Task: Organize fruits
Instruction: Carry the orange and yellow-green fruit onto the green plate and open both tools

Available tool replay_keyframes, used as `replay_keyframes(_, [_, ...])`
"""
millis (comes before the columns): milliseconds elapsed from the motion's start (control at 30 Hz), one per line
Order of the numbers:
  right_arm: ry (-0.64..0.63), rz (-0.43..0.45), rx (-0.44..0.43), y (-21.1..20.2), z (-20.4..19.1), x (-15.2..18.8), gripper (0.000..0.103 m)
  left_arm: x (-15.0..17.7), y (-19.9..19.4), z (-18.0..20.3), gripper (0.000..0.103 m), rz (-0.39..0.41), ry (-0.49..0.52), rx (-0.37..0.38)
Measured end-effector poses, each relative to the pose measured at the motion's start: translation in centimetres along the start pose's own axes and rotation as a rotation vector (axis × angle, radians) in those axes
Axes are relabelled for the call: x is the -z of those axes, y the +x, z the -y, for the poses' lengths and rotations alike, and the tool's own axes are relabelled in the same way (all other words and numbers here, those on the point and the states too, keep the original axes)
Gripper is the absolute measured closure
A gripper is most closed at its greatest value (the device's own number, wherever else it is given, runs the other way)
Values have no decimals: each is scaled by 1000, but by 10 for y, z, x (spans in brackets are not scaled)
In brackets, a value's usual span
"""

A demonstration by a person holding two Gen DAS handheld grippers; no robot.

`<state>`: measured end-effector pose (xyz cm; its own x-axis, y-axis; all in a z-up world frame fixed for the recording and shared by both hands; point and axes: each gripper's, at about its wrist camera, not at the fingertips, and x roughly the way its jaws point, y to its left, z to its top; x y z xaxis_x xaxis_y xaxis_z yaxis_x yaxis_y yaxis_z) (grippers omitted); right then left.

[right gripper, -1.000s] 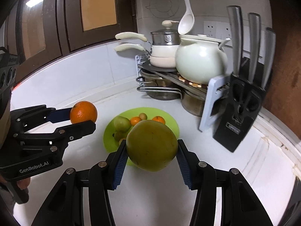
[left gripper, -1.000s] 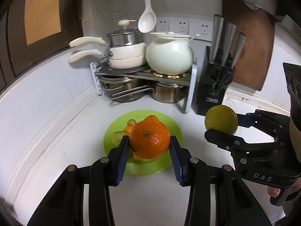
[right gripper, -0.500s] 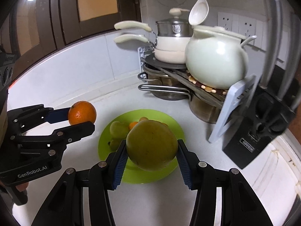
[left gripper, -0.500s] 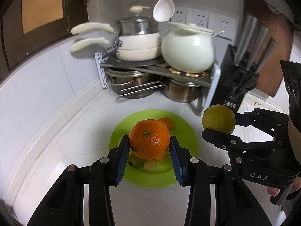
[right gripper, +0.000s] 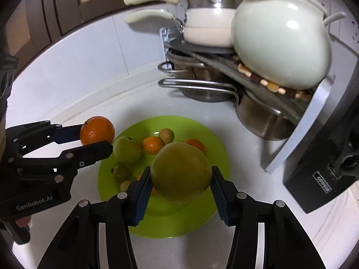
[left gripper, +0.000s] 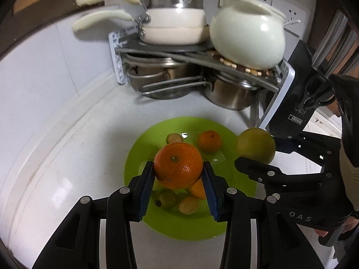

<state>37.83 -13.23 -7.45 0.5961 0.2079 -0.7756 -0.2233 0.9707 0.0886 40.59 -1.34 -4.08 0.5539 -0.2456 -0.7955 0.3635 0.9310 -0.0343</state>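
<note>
My left gripper is shut on a large orange and holds it above the near part of a green plate. My right gripper is shut on a big yellow-green fruit above the same plate. The plate holds several small fruits: a small orange, a green pear, a brown round fruit. The right gripper and its fruit show at the right of the left wrist view. The left gripper and its orange show at the left of the right wrist view.
A metal rack with steel pots, white pans and a white ceramic pot stands behind the plate. A black knife block stands at the right. The white counter curves up into the wall at the left.
Both grippers have moved forward and lower over the green plate with their fruits still held. The rack and pots loom closer.
</note>
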Motion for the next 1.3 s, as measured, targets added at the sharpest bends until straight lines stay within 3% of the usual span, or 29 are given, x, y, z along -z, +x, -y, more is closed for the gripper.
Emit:
replay_keyframes(433, [14,-85,-8,37,7,6,52,3,39,-2,61,-93,-1,34])
replay_keyframes(767, [18,-118,-18,55,9,6,52,2,46,-2,60,-108,11,29])
replay_keyframes(833, [18,-123,-22,56,8,6,52,2,44,-2,55,-110,5,36])
replay_keyframes(1033, [11,-131,-24,62,4,5,51,7,33,-5,46,-88,8,-13])
replay_keyframes(1133, [6,-112,-19,58,2,4,40,11,27,-9,45,-78,-3,-40])
replay_keyframes(1300, [-14,-85,0,47,-3,3,39,19,18,-13,43,-62,-38,-69])
